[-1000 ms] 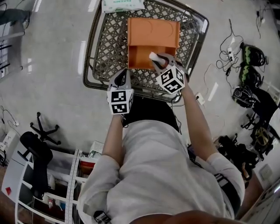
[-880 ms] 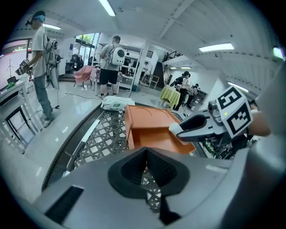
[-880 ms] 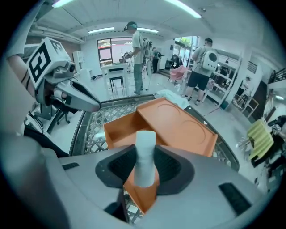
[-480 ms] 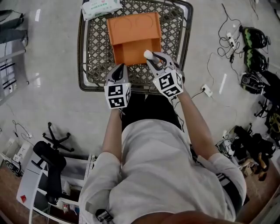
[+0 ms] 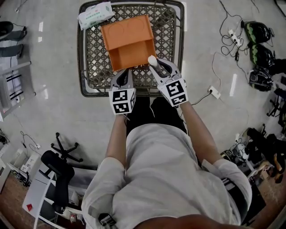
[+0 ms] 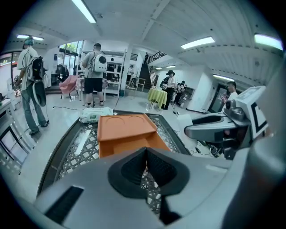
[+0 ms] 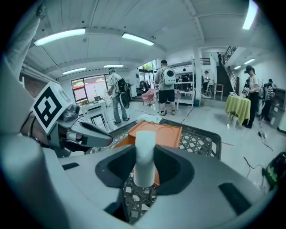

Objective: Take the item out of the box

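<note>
An open orange box (image 5: 128,42) with its lid folded back sits on a wicker table (image 5: 89,53); it also shows in the left gripper view (image 6: 127,134) and the right gripper view (image 7: 156,130). My right gripper (image 5: 154,66) is shut on a white cylindrical item (image 5: 152,60), held upright at the box's near right corner, above the table's front edge. Between the jaws in the right gripper view, the white item (image 7: 144,156) stands clamped. My left gripper (image 5: 122,77) is shut with nothing in it, hovering just in front of the box.
A white wipes packet (image 5: 95,14) lies at the table's far left corner. Cables and helmets (image 5: 259,49) lie on the floor to the right. An office chair (image 5: 58,165) and shelving stand at the lower left. Several people stand in the background of both gripper views.
The right gripper has drawn back from the box towards the table's front edge with the white item in it. The head view has shifted, so the table sits further left and up.
</note>
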Available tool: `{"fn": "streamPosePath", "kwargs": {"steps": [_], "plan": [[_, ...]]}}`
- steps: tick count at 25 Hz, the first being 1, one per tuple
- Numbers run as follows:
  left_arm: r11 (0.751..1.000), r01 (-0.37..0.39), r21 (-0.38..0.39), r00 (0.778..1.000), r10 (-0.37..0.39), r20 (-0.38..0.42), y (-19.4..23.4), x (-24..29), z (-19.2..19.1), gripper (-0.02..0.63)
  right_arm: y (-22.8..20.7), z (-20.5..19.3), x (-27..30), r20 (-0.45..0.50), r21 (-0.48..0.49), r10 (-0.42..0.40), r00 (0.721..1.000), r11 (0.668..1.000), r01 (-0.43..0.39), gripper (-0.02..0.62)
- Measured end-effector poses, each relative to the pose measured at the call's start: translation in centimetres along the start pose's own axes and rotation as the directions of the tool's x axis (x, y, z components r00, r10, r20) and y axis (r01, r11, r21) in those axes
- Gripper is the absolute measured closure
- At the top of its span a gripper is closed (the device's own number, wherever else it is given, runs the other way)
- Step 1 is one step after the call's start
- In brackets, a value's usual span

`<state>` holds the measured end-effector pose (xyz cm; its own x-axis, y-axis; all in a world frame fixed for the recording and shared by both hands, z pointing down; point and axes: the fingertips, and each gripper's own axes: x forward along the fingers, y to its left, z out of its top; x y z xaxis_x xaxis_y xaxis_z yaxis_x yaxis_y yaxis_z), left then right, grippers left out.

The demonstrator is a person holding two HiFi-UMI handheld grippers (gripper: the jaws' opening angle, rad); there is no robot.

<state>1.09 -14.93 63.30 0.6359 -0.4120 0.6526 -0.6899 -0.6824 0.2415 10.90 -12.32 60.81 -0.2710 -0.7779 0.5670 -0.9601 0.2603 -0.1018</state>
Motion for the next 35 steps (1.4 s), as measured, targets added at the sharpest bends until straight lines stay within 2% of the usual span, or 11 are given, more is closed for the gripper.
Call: {"fn": "streamPosePath", "kwargs": {"steps": [3, 8, 17, 24, 29, 35], "plan": [[1.000, 0.004, 0.012, 1.000, -0.004, 0.016, -1.1, -0.5, 0.6, 0.598, -0.3, 0.9, -1.4, 0.066, 0.045, -0.011, 0.998, 0.999, 0.008, 0.469], [1.000, -0.007, 0.018, 0.998, 0.006, 0.059, -3.2, -2.3, 1.8, 0.598, -0.5, 1.9, -3.8, 0.123, 0.059, -0.041, 0.992, 0.998, 0.034, 0.468], [0.997, -0.074, 0.027, 0.980, 0.067, 0.186, -5.7, -7.1, 4.9, 0.598, 0.1, 4.9, -9.0, 0.250, 0.062, -0.078, 0.965, 0.996, 0.064, 0.469], [0.993, -0.109, 0.033, 0.952, 0.095, 0.290, -7.4, -9.6, 7.8, 0.598, 0.5, 8.7, -11.4, 0.336, 0.006, -0.058, 0.940, 0.998, 0.060, 0.469], [0.990, -0.139, 0.024, 0.923, 0.120, 0.365, -8.7, -12.3, 9.1, 0.598, 1.7, 11.1, -14.4, 0.425, -0.006, -0.019, 0.905, 1.000, 0.024, 0.471], [0.990, -0.140, -0.016, 0.883, 0.133, 0.449, -10.4, -15.5, 11.3, 0.598, 2.4, 13.9, -17.7, 0.502, -0.053, -0.012, 0.865, 0.998, 0.044, 0.472]]}}
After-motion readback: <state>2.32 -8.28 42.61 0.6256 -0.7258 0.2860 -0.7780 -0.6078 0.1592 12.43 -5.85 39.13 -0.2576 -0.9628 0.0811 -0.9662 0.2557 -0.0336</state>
